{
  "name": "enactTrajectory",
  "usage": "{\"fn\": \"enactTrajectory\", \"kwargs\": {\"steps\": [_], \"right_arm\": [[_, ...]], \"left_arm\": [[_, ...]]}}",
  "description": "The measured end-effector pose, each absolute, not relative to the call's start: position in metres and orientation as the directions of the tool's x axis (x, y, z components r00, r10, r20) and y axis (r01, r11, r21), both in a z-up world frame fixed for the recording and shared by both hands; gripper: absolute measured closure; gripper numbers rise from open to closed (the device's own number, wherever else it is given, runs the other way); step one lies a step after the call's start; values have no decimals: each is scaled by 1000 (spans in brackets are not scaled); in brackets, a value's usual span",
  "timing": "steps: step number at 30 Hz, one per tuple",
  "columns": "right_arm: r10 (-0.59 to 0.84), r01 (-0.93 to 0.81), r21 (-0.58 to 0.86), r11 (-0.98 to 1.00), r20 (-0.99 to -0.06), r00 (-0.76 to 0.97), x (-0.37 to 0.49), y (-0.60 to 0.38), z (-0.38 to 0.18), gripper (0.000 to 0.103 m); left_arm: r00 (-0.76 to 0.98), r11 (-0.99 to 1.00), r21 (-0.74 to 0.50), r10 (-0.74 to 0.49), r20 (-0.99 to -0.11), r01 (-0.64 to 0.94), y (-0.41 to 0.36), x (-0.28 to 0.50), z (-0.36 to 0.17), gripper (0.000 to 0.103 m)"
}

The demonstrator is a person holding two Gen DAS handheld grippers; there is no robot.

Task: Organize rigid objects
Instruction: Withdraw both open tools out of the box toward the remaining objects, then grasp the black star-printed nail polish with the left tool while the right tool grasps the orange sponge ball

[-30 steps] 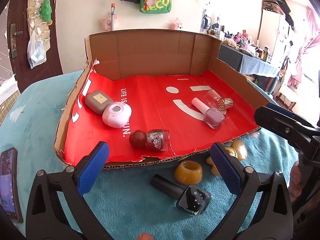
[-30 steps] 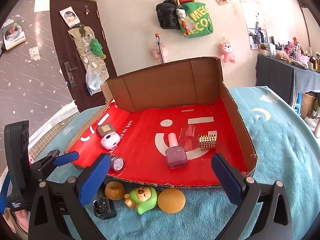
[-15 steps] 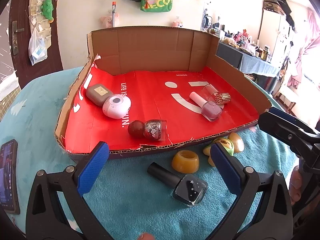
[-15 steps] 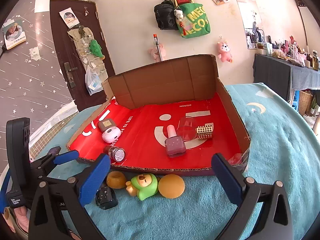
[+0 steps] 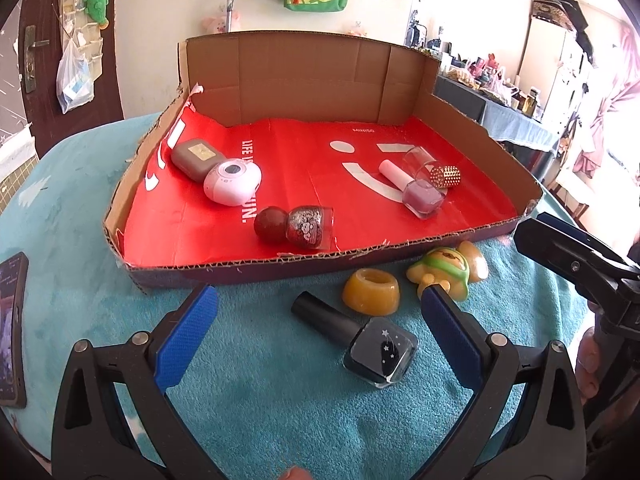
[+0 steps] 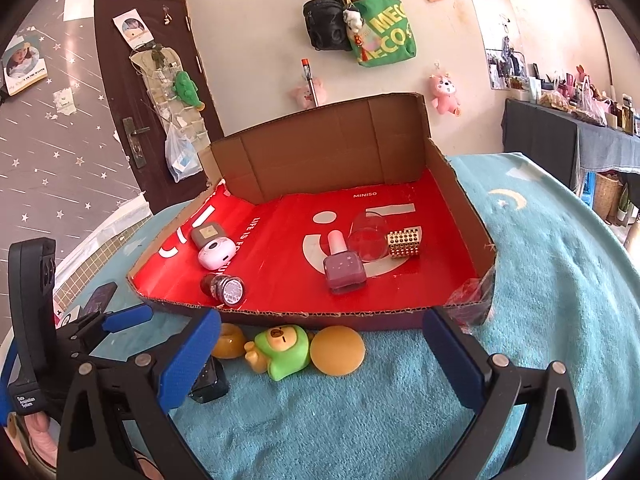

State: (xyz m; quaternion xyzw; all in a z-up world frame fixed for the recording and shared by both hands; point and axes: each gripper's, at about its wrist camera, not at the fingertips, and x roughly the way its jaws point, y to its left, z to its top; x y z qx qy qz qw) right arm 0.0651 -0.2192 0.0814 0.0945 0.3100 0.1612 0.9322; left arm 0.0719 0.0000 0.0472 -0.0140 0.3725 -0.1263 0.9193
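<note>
Teal towel (image 5: pixel 260 380) under everything, cluttered room behind. Left tongs (image 5: pixel 320 332) spread wide, empty, hovering low with the dark bottle (image 5: pixel 360 336) lying between the pads, cap pointing away to the left: probably lined up to grab it. Right tongs (image 6: pixel 324 354) equally wide and empty, green toy (image 6: pixel 284 350) and orange disc (image 6: pixel 338 350) just ahead between the pads. Beyond both, cardboard tray (image 5: pixel 256 268) already holding several bottles and cases, likely the destination for the leftovers outside.

right tool (image 6: pixel 320 344) wide apart, empty; green toy (image 6: pixel 285 350) between; cardboard tray (image 6: pixel 460 184) beyond
</note>
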Motion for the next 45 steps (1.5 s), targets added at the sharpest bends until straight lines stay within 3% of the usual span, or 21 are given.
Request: {"fn": "enactTrajectory", "kwargs": {"steps": [9, 16, 30, 45], "right_arm": [[330, -226, 247, 942, -570, 753, 64, -220, 74, 0], [285, -203, 203, 958, -601, 747, 65, -220, 67, 6], [186, -153, 109, 982, -681, 708, 76, -216, 48, 10], [140, -152, 46, 987, -700, 700, 80, -209, 46, 16]], "left_arm": [[666, 962, -126, -258, -700, 240, -7, 69, 38, 0], [646, 961, -139, -263, -717, 237, -9, 70, 30, 0], [649, 978, -93, -193, -736, 184, -16, 78, 17, 0], [657, 988, -110, -152, -738, 105, 28, 64, 17, 0]]}}
